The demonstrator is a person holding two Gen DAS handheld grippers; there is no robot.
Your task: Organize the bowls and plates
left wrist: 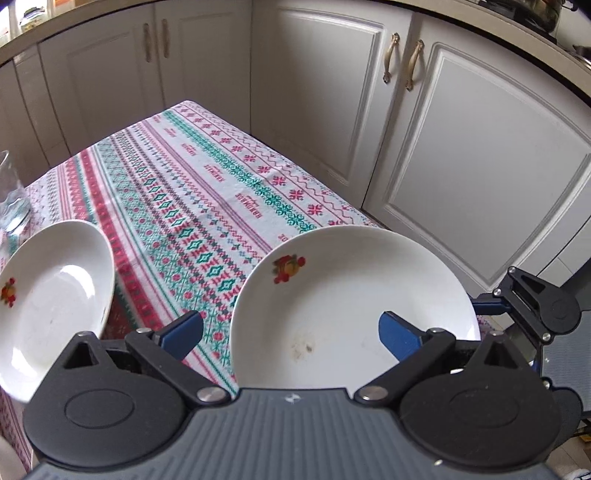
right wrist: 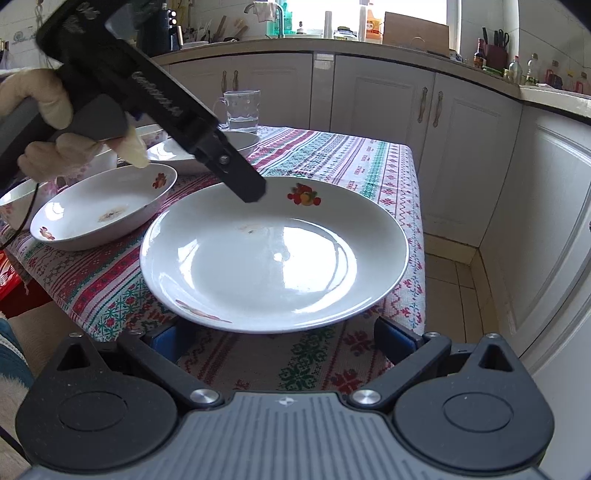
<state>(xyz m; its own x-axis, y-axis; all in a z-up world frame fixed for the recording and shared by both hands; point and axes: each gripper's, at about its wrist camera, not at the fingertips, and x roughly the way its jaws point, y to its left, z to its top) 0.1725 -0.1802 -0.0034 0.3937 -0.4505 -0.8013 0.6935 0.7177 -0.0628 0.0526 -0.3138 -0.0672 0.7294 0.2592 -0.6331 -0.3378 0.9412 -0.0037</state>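
Large plate (right wrist: 273,258) just ahead of the right gripper (right wrist: 280,341) was glossy white glazed ceramic, catching window glare; the smaller plate (right wrist: 103,206) further left looked the same. Tablecloth (right wrist: 332,354) under both claws was woven cloth, matt and rough-textured. Claw bodies were matt black plastic with bright metal pivot pins; beyond them, a clear glass mug (right wrist: 242,110).

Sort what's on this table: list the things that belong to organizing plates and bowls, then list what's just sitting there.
Belongs to the job:
- large white plate
- smaller fruit-print dish
- shallow dish behind it
- floral bowl at the left edge

Just lying about:
- glass mug with water
- patterned tablecloth
- countertop clutter along the wall
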